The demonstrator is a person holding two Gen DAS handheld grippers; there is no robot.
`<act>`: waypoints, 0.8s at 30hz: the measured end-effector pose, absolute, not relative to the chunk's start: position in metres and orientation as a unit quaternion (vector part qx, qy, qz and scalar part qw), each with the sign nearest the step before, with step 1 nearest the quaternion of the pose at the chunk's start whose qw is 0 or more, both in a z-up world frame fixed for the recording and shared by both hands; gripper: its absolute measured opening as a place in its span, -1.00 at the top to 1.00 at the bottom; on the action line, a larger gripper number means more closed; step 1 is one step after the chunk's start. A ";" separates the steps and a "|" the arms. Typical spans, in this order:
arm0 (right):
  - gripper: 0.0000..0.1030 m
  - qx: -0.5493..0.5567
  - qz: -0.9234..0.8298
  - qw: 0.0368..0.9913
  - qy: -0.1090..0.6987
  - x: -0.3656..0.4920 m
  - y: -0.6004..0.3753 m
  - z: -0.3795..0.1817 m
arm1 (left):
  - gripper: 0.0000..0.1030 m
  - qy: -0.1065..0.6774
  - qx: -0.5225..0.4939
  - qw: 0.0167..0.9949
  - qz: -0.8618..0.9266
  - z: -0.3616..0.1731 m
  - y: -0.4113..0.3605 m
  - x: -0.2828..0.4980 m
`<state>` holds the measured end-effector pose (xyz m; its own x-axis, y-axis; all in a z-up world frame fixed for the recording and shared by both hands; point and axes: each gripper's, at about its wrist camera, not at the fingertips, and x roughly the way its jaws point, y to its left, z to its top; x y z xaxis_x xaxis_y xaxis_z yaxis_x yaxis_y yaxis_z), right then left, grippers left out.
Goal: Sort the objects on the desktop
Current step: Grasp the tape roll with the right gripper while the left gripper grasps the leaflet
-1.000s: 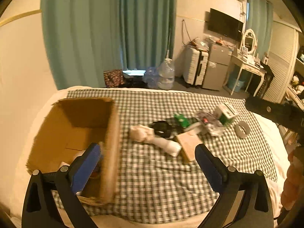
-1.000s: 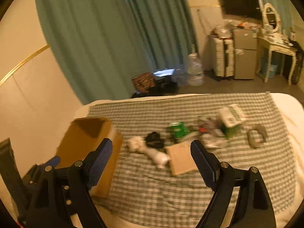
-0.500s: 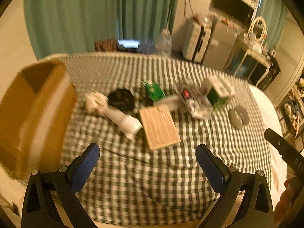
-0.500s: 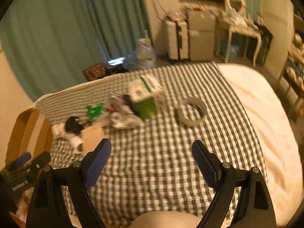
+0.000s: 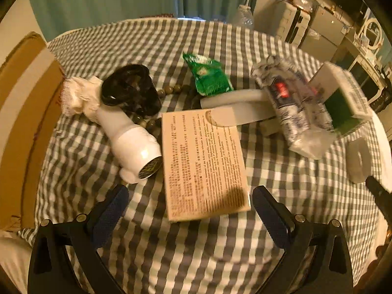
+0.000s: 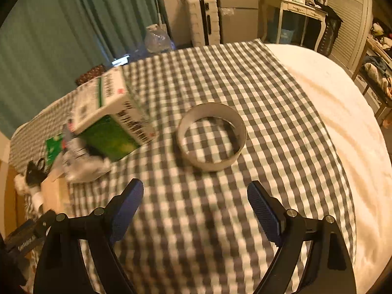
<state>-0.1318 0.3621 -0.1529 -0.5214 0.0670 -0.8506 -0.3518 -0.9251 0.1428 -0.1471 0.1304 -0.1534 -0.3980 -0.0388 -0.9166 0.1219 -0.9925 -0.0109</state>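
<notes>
Checked cloth [image 6: 220, 220], right gripper [image 6: 196, 203] tilted down, agape over tape ring [image 6: 212, 136]

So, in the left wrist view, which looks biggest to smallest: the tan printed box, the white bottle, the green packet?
1. Tan printed box, clearly largest.
2. White bottle.
3. Green packet, smallest, though it lies farther from the camera, so this last ranking is unsure.

Left tool [image 5: 189, 202] and right tool [image 6: 195, 197]: black frame arms, each fixed with silver round-head screws. Fingers [image 5: 107, 214] carry dark blue textured pads. White lettering marks one black housing.
</notes>
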 end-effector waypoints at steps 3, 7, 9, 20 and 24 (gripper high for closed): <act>-0.69 -0.476 0.856 0.126 0.155 -0.144 0.371 -0.161 | -1.00 0.031 0.556 0.050 -0.829 -0.169 0.135 -0.154; -0.69 -0.478 0.856 0.137 0.141 -0.162 0.379 -0.169 | -1.00 0.023 0.570 0.050 -0.820 -0.191 0.141 -0.163; -0.69 -0.478 0.853 0.147 0.146 -0.169 0.386 -0.173 | -1.00 0.028 0.566 0.050 -0.822 -0.197 0.141 -0.164; -0.60 -0.484 0.848 0.137 0.171 -0.166 0.390 -0.175 | -0.54 0.025 0.544 -0.006 -0.839 -0.187 0.130 -0.143; -0.60 -0.468 0.854 0.120 0.194 -0.142 0.381 -0.150 | -0.50 0.021 0.532 -0.011 -0.847 -0.167 0.121 -0.123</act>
<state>-0.1423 0.3805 -0.1497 -0.5337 0.0228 -0.8453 -0.3859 -0.8961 0.2195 -0.1227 0.1215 -0.1665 -0.4341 0.0411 -0.8999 0.0044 -0.9988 -0.0478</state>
